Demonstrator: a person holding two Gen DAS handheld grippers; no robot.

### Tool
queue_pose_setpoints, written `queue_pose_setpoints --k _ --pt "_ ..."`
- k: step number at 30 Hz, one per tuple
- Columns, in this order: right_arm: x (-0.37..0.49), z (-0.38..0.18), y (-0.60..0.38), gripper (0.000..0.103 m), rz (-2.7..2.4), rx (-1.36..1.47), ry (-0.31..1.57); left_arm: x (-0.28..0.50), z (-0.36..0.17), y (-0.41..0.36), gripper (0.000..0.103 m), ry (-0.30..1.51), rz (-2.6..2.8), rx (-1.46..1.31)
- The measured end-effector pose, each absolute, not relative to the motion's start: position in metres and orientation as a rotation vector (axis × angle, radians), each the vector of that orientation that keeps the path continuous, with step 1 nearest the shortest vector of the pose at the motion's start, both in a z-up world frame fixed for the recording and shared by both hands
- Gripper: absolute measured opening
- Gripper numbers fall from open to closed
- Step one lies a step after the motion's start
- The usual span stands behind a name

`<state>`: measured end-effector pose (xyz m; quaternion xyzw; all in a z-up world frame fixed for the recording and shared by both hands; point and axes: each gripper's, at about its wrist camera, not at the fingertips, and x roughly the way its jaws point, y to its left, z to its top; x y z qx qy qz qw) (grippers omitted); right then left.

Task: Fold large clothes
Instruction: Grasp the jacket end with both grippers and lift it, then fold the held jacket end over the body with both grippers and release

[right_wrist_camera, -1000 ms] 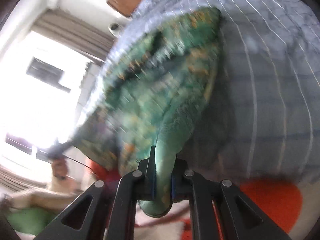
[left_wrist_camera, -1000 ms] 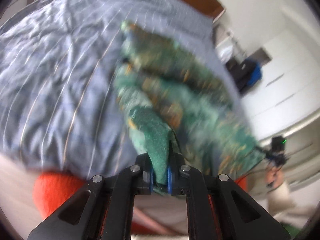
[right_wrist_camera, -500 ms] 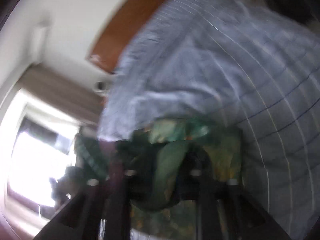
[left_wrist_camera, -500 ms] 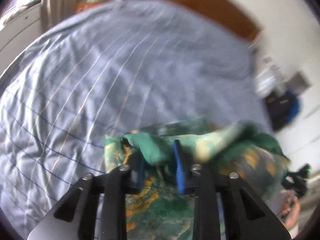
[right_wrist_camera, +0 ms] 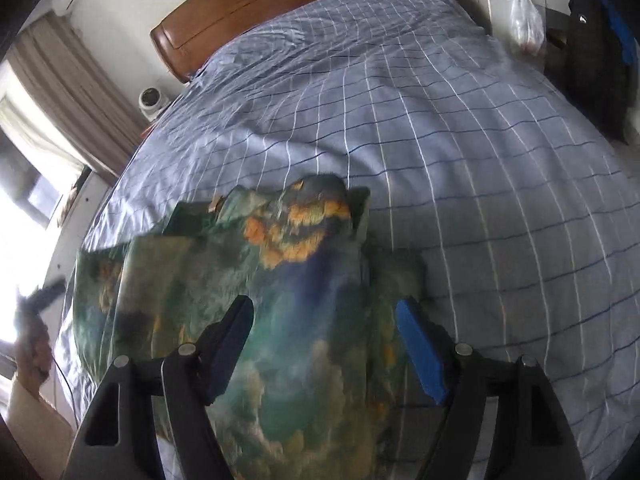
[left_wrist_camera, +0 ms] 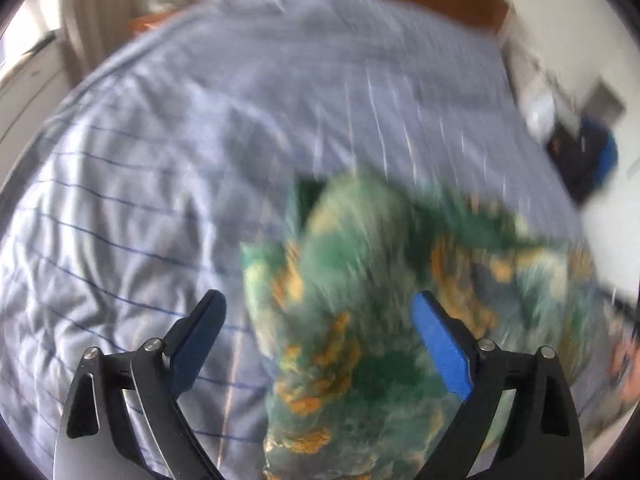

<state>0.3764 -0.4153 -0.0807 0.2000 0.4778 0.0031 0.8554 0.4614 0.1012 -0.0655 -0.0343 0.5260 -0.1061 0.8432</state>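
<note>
A large green garment with orange and blue patches (right_wrist_camera: pixel 288 280) lies folded over on the blue checked bedsheet (right_wrist_camera: pixel 460 152) at the bed's near edge. In the left wrist view the garment (left_wrist_camera: pixel 360 300) is blurred and spreads to the right. My left gripper (left_wrist_camera: pixel 316 320) is open, its blue pads wide apart above the cloth. My right gripper (right_wrist_camera: pixel 324 328) is also open over the garment and holds nothing. The other hand and its gripper (right_wrist_camera: pixel 36 308) show at the far left of the right wrist view.
A wooden headboard (right_wrist_camera: pixel 248 4) closes the far end of the bed. Curtains and a window (right_wrist_camera: pixel 52 92) are on the left. A white cabinet with a plastic bag (right_wrist_camera: pixel 524 20) and a dark bag (right_wrist_camera: pixel 596 48) stand to the right.
Both grippers held the garment's edge up, swung it forward over the bed, then opened. The garment has dropped onto the sheet, folded over itself.
</note>
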Motion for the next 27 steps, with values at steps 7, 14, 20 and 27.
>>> queue_pose_setpoints --k 7,14,20,27 --pt "0.426 -0.111 -0.385 0.015 -0.068 0.323 1.118 0.467 -0.083 0.076 0.01 1.112 -0.159 0.038" --pt "0.428 -0.075 -0.402 0.013 -0.107 0.284 0.984 0.502 -0.109 0.081 0.027 1.141 -0.064 -0.075" --pt "0.426 -0.157 -0.41 0.028 -0.19 0.408 1.069 0.498 -0.142 0.098 0.098 1.132 0.084 -0.114" --pt "0.386 -0.112 -0.446 0.067 -0.183 0.504 0.916 0.455 -0.095 0.163 0.098 1.032 0.029 -0.315"
